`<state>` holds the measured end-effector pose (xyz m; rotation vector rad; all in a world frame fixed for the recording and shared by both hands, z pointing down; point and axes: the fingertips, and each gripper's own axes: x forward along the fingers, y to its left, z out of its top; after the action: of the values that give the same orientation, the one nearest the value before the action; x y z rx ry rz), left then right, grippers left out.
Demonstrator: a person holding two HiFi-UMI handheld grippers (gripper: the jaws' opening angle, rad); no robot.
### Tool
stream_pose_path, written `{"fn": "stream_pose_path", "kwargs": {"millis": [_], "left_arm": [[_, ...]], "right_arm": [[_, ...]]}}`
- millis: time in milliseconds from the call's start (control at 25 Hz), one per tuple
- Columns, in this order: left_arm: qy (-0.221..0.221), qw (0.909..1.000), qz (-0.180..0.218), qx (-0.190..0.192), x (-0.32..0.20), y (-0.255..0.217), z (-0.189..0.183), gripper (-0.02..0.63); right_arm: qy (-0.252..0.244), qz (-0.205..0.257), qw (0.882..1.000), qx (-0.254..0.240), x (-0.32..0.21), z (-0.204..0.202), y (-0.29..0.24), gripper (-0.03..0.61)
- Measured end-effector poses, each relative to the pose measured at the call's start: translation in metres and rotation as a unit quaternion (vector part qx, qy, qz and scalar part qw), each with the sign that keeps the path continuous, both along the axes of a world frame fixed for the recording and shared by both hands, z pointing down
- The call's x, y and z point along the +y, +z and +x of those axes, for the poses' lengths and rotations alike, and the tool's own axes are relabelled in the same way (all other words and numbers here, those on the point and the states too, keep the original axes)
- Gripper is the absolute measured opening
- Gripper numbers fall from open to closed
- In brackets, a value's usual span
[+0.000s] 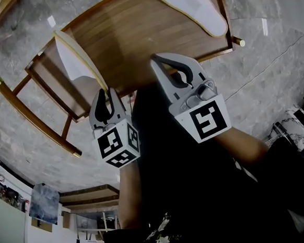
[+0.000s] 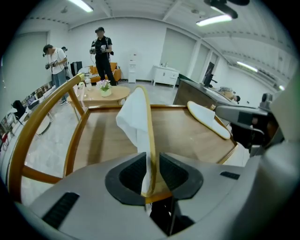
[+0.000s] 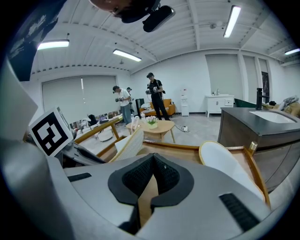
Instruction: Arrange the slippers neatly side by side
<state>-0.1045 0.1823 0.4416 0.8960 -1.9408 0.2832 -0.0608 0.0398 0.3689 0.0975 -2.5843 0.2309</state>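
Note:
Two white slippers with yellow rims are on a wooden slatted table (image 1: 135,36). One slipper (image 1: 79,58) (image 2: 136,117) stands on its edge at the table's left end, its heel end between the jaws of my left gripper (image 1: 106,91) (image 2: 151,164). The pads stand slightly apart from the thin sole, so the gripper is open. The other slipper (image 1: 193,7) (image 2: 208,119) (image 3: 229,164) lies flat at the table's far right. My right gripper (image 1: 157,58) (image 3: 152,161) hovers over the near table edge, shut with nothing in it.
A curved wooden rail (image 1: 31,112) frames the table's left side above a grey stone floor (image 1: 273,67). Farther back are a round coffee table (image 2: 105,93), people standing (image 2: 102,54) and a dark counter (image 3: 262,122).

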Motion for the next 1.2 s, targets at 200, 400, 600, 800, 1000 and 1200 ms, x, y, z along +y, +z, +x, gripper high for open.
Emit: {"fn": "stream_pose_path", "kwargs": {"millis": [200, 400, 600, 800, 1000, 1200], "left_arm": [[0.002, 0.9995, 0.018, 0.027, -0.011, 0.002, 0.006, 0.084], [0.018, 0.9991, 0.027, 0.026, -0.023, -0.001, 0.005, 0.084], [0.023, 0.9995, -0.016, 0.014, -0.002, 0.013, -0.004, 0.091], [0.018, 0.9972, -0.065, 0.031, 0.031, 0.036, -0.007, 0.103], [0.0, 0.9951, -0.072, 0.067, 0.036, 0.056, -0.004, 0.103], [-0.024, 0.9919, -0.074, 0.1, 0.035, 0.064, 0.003, 0.106]], "right_arm": [[0.005, -0.002, 1.0, 0.004, -0.003, 0.003, 0.001, -0.002], [0.01, 0.0, 1.0, 0.006, -0.009, 0.009, 0.002, -0.002], [0.013, -0.002, 1.0, 0.014, -0.013, 0.013, 0.009, -0.002], [0.012, -0.009, 1.0, 0.014, -0.013, 0.014, 0.011, -0.002], [0.008, -0.013, 1.0, 0.013, -0.009, 0.015, 0.011, -0.002], [0.011, -0.009, 1.0, 0.015, -0.014, 0.019, 0.01, -0.002]]}}
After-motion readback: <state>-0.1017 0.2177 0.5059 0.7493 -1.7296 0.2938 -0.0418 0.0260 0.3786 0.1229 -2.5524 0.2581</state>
